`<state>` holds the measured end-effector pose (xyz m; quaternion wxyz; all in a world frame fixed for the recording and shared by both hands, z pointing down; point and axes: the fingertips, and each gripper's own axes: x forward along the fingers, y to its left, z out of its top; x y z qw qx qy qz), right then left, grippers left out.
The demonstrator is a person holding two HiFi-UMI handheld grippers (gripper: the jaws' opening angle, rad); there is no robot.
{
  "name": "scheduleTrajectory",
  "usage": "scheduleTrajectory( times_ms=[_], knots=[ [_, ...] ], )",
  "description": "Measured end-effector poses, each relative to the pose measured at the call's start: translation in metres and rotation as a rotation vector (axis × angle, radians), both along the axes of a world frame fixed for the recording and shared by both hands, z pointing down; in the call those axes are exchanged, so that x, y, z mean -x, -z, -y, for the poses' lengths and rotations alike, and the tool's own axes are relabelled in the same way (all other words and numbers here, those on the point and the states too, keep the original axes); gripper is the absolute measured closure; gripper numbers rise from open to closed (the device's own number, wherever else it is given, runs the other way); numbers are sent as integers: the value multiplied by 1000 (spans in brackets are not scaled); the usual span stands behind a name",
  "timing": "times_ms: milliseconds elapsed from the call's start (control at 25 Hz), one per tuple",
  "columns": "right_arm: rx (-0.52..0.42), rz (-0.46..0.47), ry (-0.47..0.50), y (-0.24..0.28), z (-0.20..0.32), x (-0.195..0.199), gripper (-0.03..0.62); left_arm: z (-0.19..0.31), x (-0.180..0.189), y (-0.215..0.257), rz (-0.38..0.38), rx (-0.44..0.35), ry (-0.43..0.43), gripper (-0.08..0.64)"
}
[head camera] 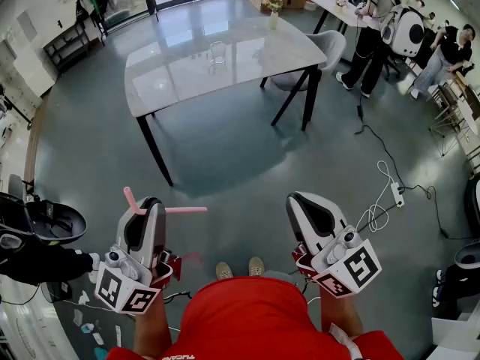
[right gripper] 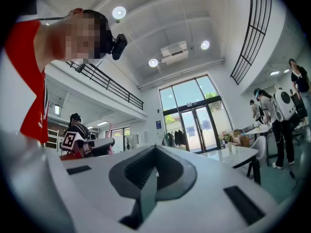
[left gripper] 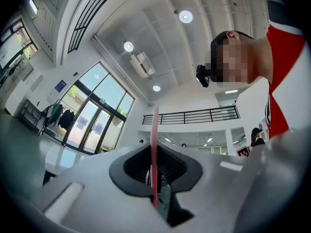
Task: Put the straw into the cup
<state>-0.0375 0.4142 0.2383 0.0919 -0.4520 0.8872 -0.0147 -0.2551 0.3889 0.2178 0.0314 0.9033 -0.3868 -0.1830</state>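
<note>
A pink straw (head camera: 182, 210) lies crosswise in my left gripper (head camera: 152, 204), which is shut on it low in the head view. In the left gripper view the straw (left gripper: 155, 140) stands upright between the closed jaws of the left gripper (left gripper: 155, 176). The clear cup (head camera: 217, 53) stands on the pale table (head camera: 262, 62), far ahead of both grippers. My right gripper (head camera: 301, 202) is held at the same height on the right, shut with nothing in it; the right gripper (right gripper: 148, 188) shows its jaws pressed together. The left gripper (right gripper: 92, 147) also shows from the side there.
A small vase of flowers (head camera: 273, 13) stands at the table's far edge and a grey chair (head camera: 321, 55) at its right. A power strip with cables (head camera: 397, 195) lies on the floor to the right. Black equipment (head camera: 41, 227) sits at my left. People stand at the back right (head camera: 375, 21).
</note>
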Motion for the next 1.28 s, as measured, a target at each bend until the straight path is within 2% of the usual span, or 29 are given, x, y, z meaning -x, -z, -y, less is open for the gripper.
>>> scheduleTrajectory(
  times_ms=[440,640,920,1280],
  knots=[
    [1,13,1,-2,5,-9,591,4,-12,-1,2,2,1,526],
    [8,58,41,-3,12,-20,591,10,-26,-3,10,8,10,526],
    [17,57,53,-9,20,-42,591,19,-51,-1,25,0,23,526],
    [24,69,69,-18,34,-90,591,33,-86,4,54,-17,69,526]
  ],
)
